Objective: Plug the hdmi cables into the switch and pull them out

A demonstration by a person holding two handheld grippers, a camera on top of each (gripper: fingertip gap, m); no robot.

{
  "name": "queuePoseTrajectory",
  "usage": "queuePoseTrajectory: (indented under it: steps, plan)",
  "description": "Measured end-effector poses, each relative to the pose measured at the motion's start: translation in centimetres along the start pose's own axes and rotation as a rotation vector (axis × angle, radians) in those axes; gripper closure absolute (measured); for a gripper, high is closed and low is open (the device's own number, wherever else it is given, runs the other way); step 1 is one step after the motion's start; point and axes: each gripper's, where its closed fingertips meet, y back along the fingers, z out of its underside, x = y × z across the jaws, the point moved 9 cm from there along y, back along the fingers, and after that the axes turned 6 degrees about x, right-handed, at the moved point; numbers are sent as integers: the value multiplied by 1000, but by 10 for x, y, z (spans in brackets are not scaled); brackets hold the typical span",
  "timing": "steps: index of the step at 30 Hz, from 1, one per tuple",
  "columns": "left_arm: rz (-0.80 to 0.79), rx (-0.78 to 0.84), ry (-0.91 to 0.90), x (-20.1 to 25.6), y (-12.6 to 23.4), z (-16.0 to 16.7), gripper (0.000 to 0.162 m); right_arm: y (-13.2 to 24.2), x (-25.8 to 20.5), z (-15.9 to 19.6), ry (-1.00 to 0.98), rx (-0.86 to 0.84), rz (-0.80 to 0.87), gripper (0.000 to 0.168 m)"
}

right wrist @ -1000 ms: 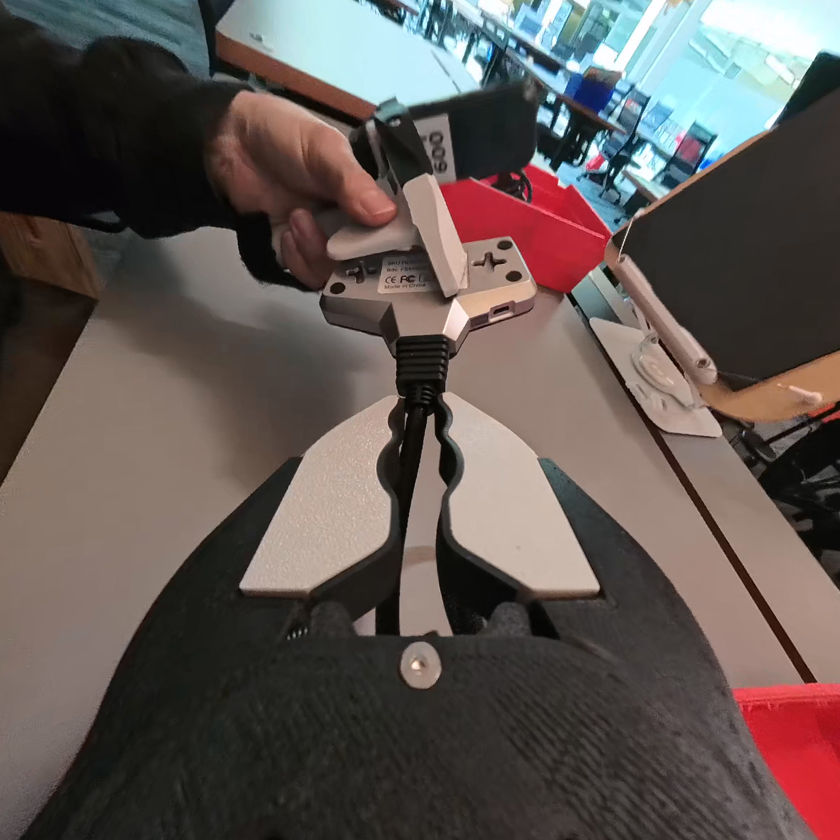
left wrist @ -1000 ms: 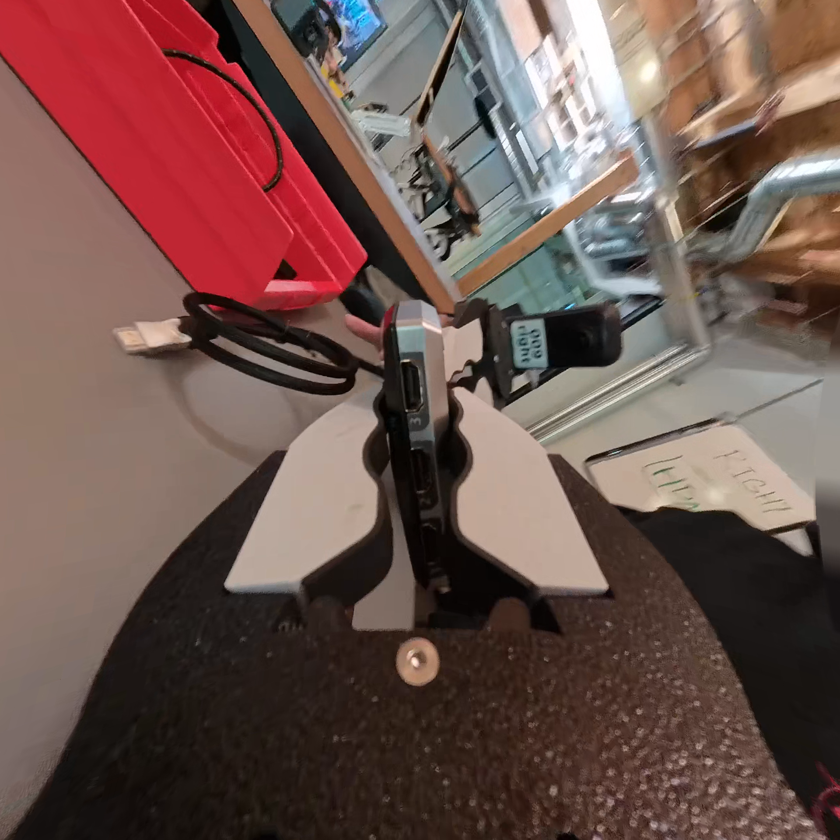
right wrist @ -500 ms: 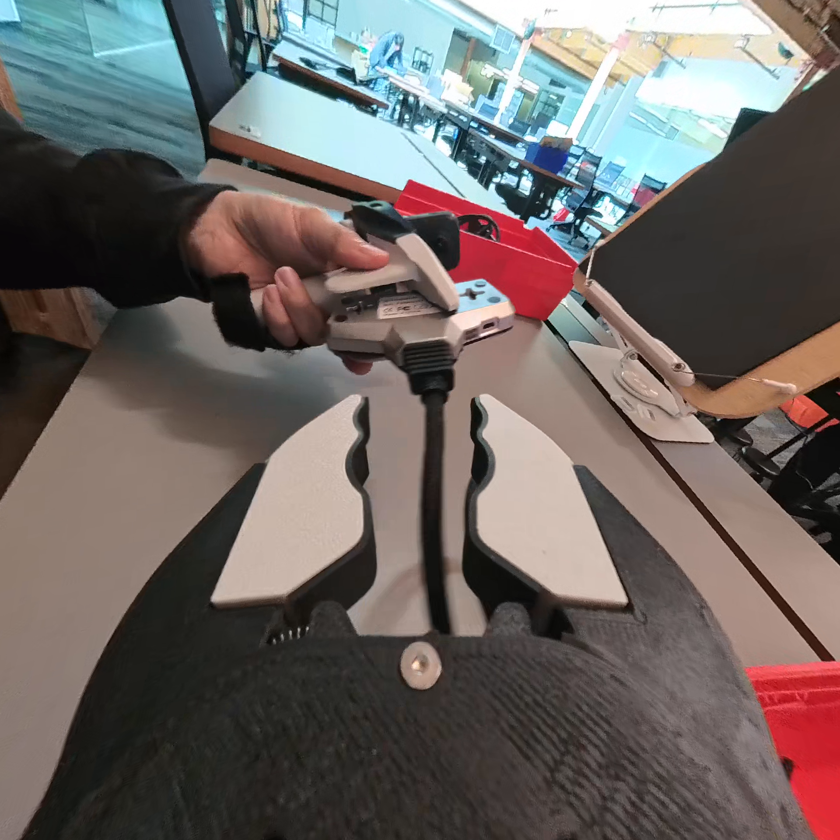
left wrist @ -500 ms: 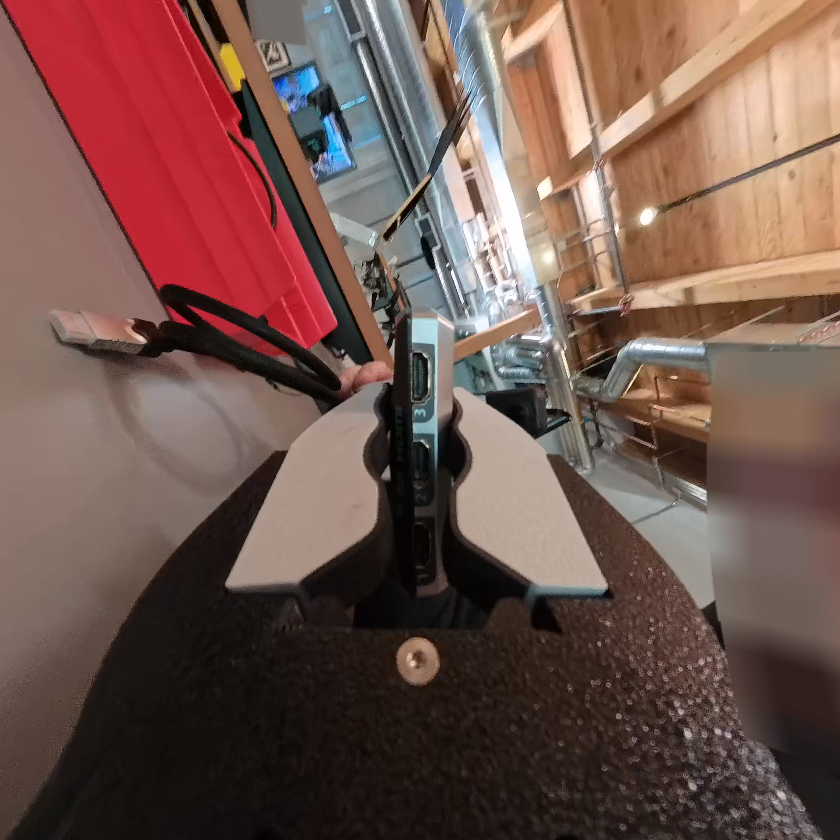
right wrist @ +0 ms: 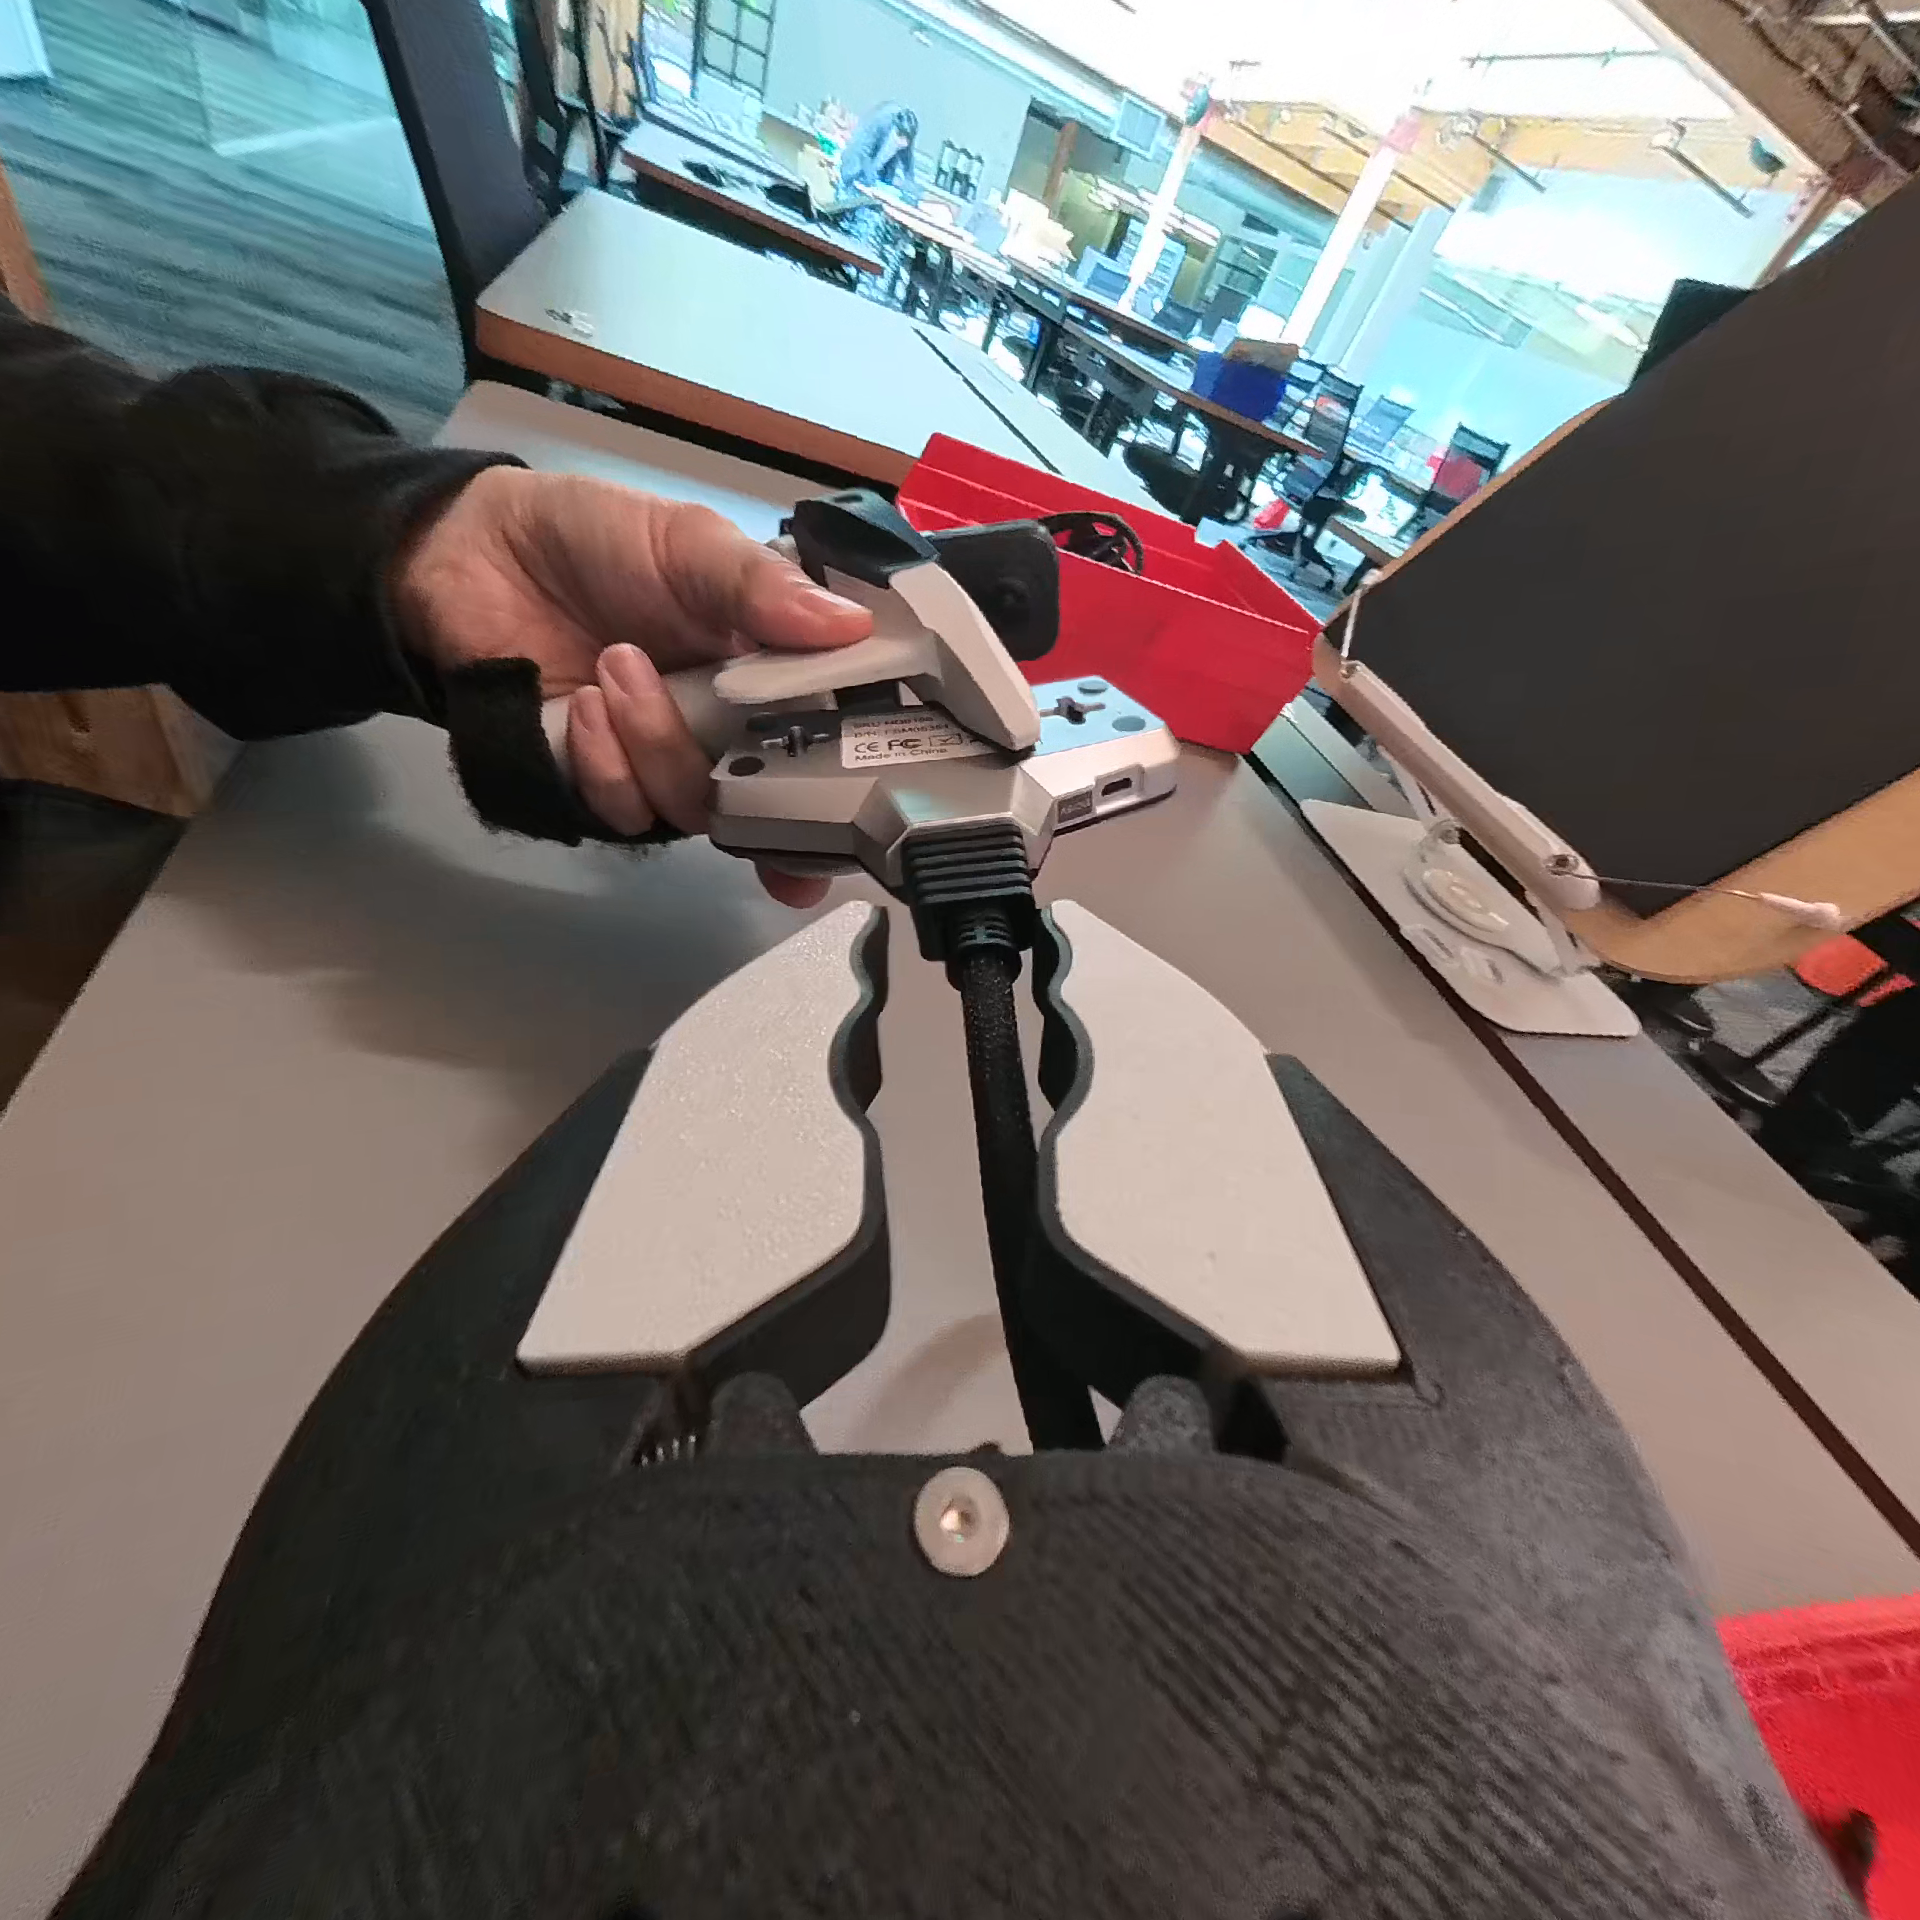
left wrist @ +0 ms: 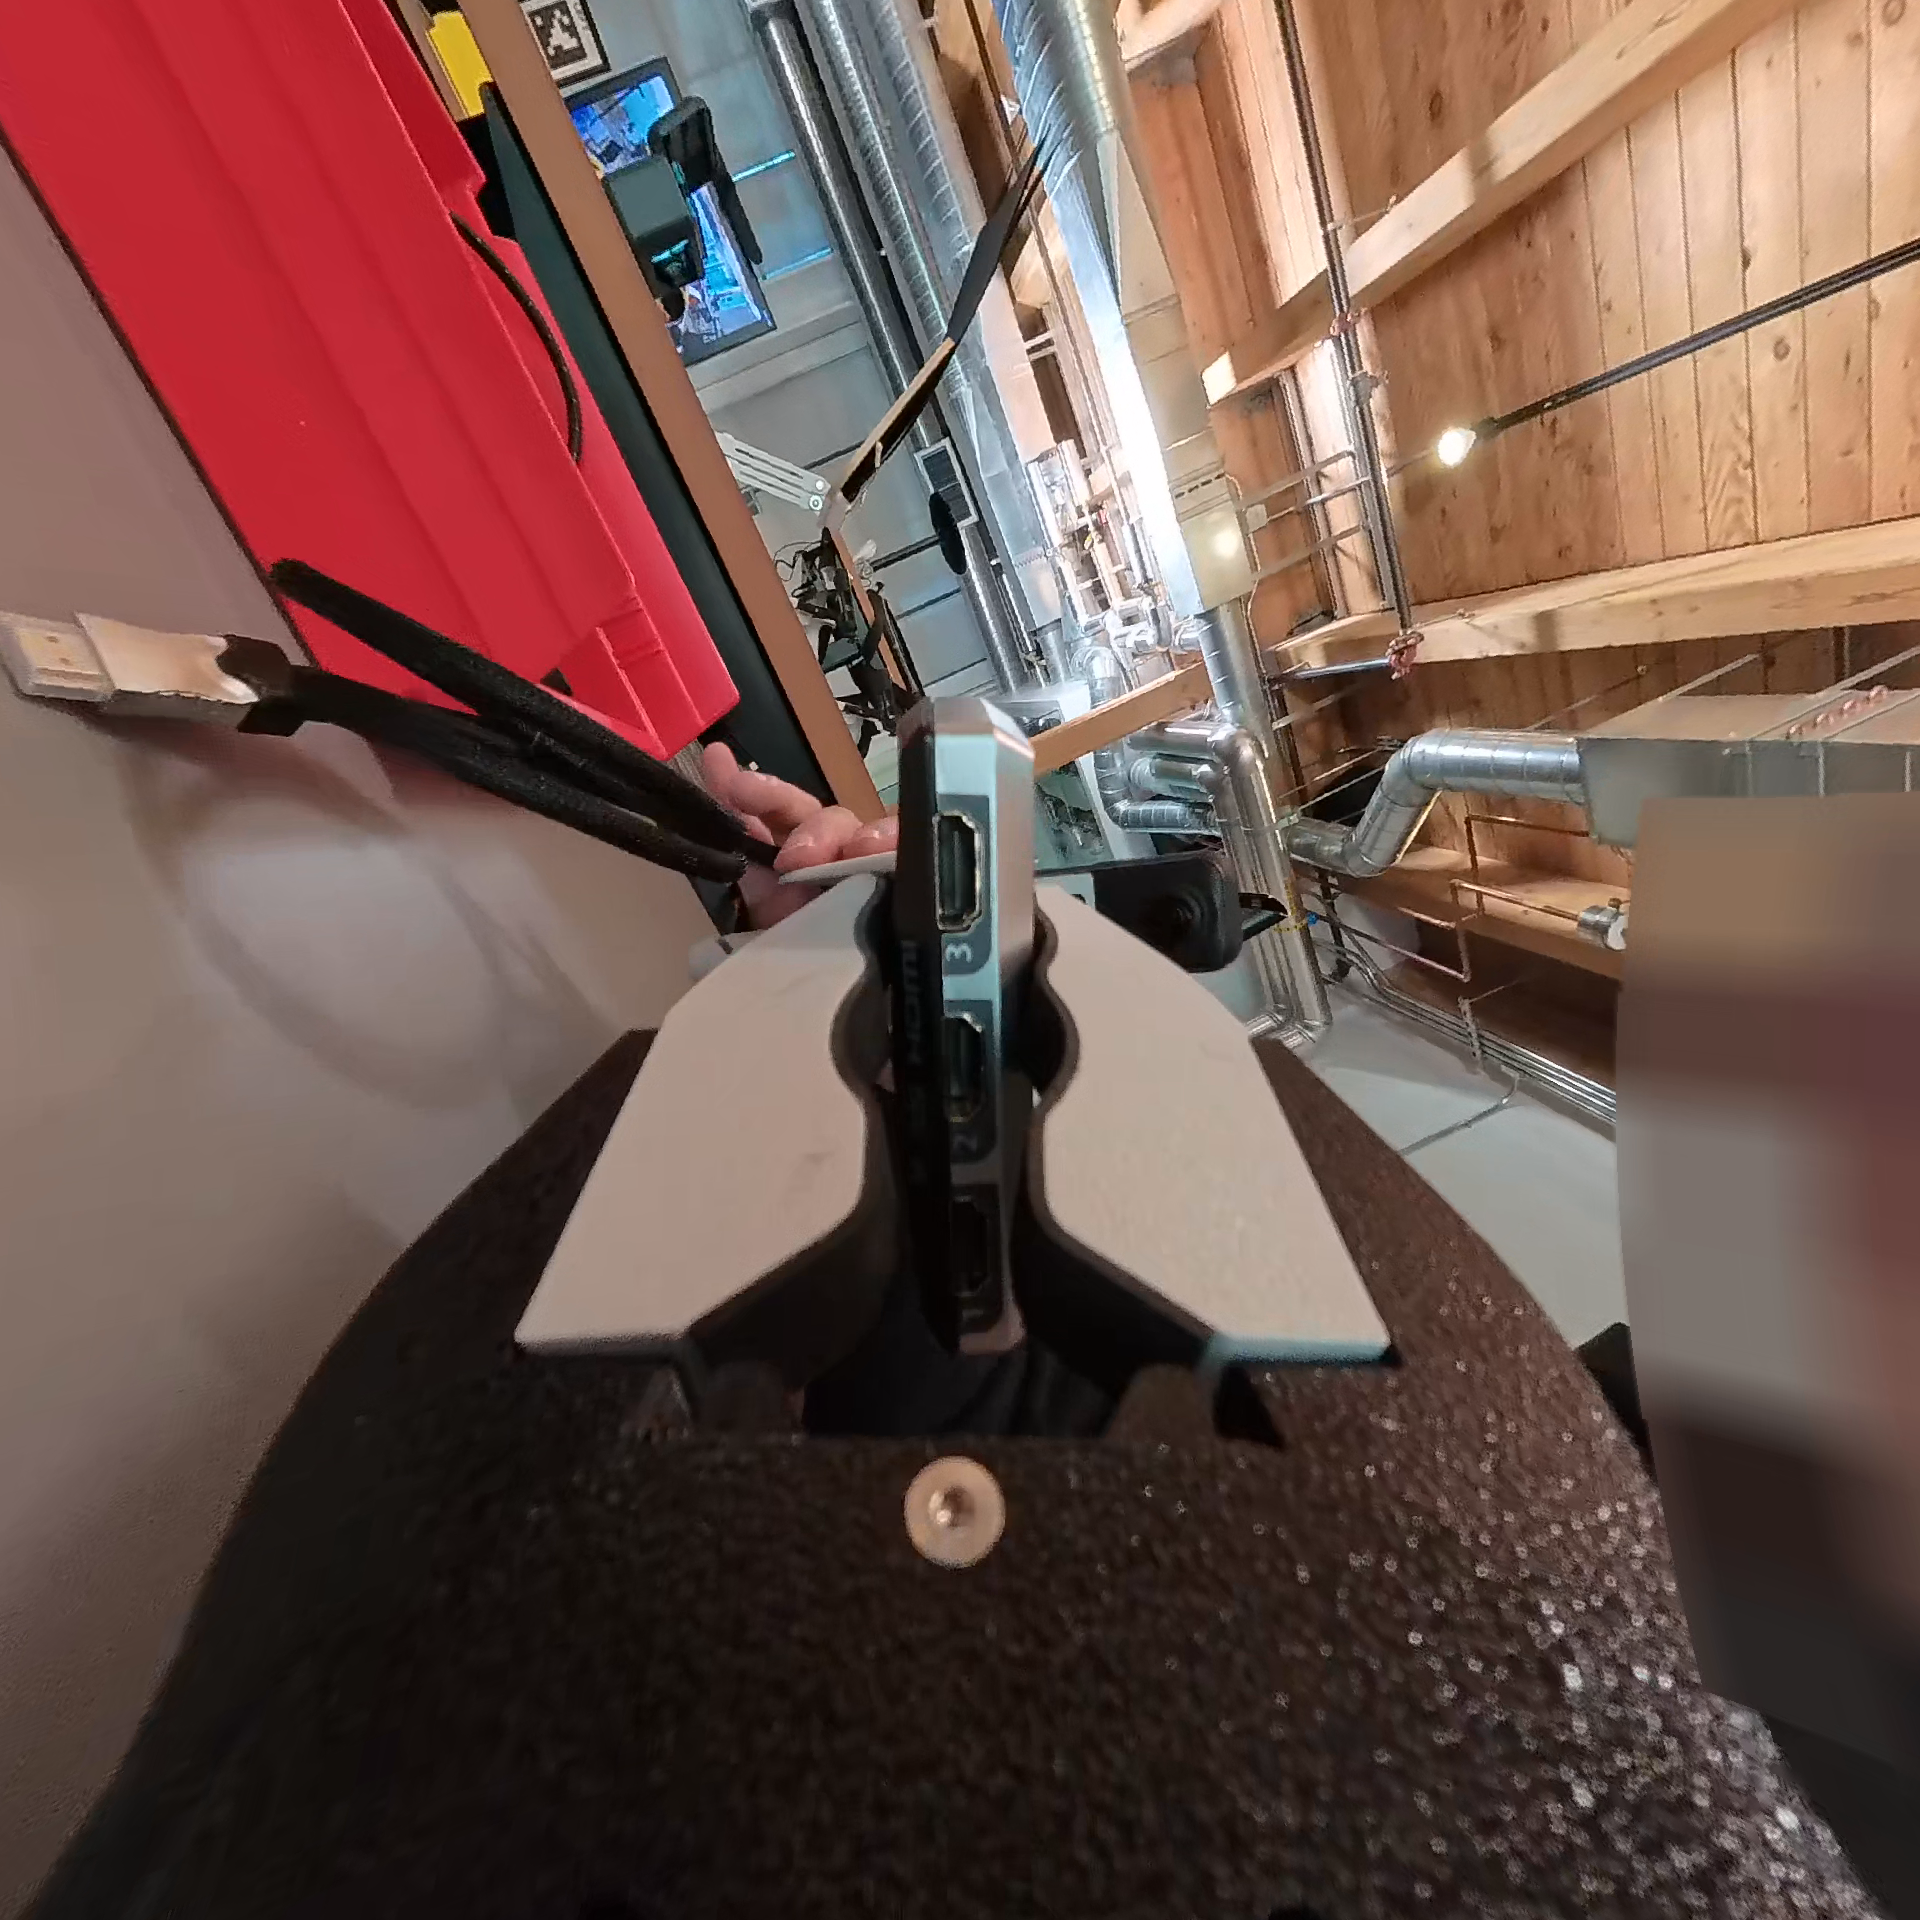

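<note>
Holding: left gripper (left wrist: 961,940) was clamped tight on the HDMI switch (left wrist: 964,1029), held on edge so its three empty ports faced the camera, probably to keep them reachable.
Right side: right gripper (right wrist: 961,940) had its jaws apart around the switch's own braided cable (right wrist: 1000,1091), not squeezing it, just below the ribbed strain relief (right wrist: 966,868).
Loose plug: one silver HDMI plug (left wrist: 125,670) lay on the grey table (left wrist: 208,1039) beside the red bin (left wrist: 343,343), well apart from the switch.
Hand: the person's left hand (right wrist: 613,644) kept the switch lifted off the table.
Guess: nothing was plugged in yet.
</note>
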Motion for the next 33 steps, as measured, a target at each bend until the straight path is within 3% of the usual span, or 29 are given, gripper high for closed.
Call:
queuePoseTrajectory:
  steps: [11,13,27,31,33]
  plan:
    - [4,-25,20,-3,0,0,141,8,2,4,-61,61,-38,146]
    - [19,-20,36,-1,2,-2,141,14,4,3,-65,97,-35,156]
    - [32,-32,-2,6,2,-2,141,11,1,-3,9,110,-34,156]
    - [10,-53,-127,14,4,-6,138,10,3,-2,-42,142,-48,156]
    - [-8,-40,-173,21,7,-12,127,14,6,2,-90,176,-53,156]
